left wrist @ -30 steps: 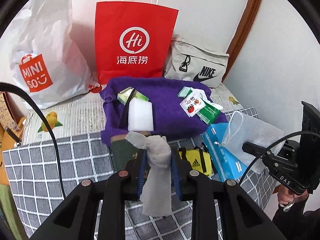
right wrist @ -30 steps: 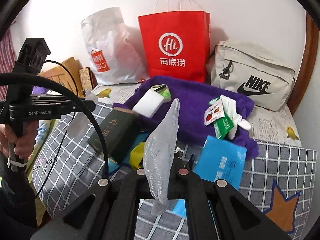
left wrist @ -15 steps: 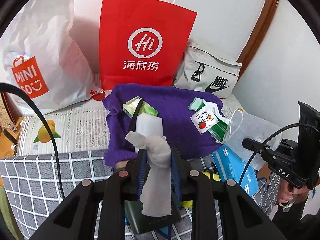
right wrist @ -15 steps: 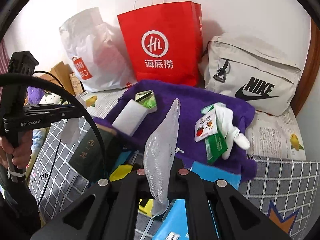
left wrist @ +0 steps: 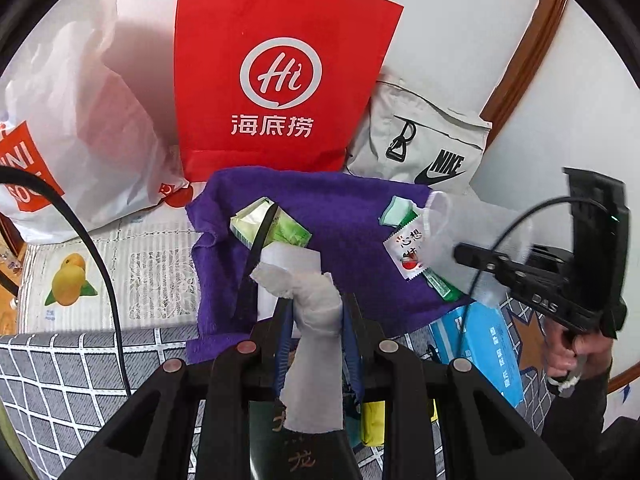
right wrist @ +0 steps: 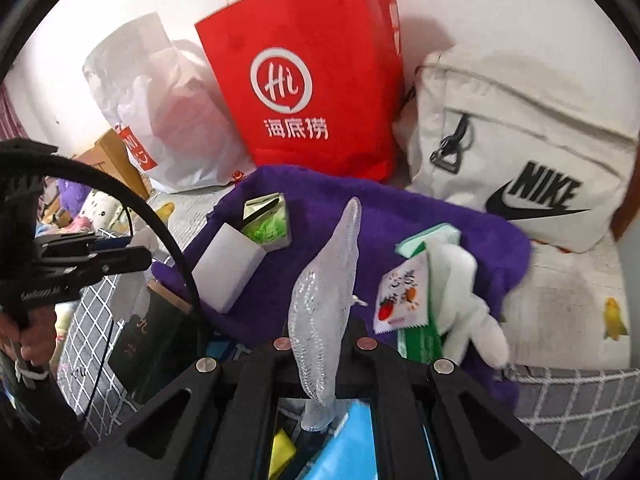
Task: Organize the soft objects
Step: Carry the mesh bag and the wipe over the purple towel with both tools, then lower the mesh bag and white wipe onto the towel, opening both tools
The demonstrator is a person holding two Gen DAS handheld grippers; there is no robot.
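My left gripper (left wrist: pixel 316 316) is shut on a crumpled grey-white tissue (left wrist: pixel 316 344) that hangs down between the fingers. My right gripper (right wrist: pixel 326 340) is shut on a clear bubble-wrap pouch (right wrist: pixel 324 304), held upright; the pouch also shows in the left wrist view (left wrist: pixel 452 248). Both hover over the near edge of a purple towel (left wrist: pixel 344 216) on the bed. On the towel lie a white foam block (right wrist: pixel 228 268), a green tissue pack (right wrist: pixel 266 222), snack sachets (right wrist: pixel 400 300) and a white soft toy (right wrist: pixel 468 304).
A red paper bag (left wrist: pixel 280 80), a white Miniso plastic bag (left wrist: pixel 72 128) and a beige Nike bag (right wrist: pixel 520 168) stand against the wall behind the towel. A blue pack (left wrist: pixel 488 352), a dark green box (right wrist: pixel 152 332) and a yellow pouch (left wrist: pixel 372 420) lie on the checked cover.
Both grippers have moved forward toward the purple towel and the bags, still holding the tissue and the bubble-wrap pouch. The right gripper has come closer to the left.
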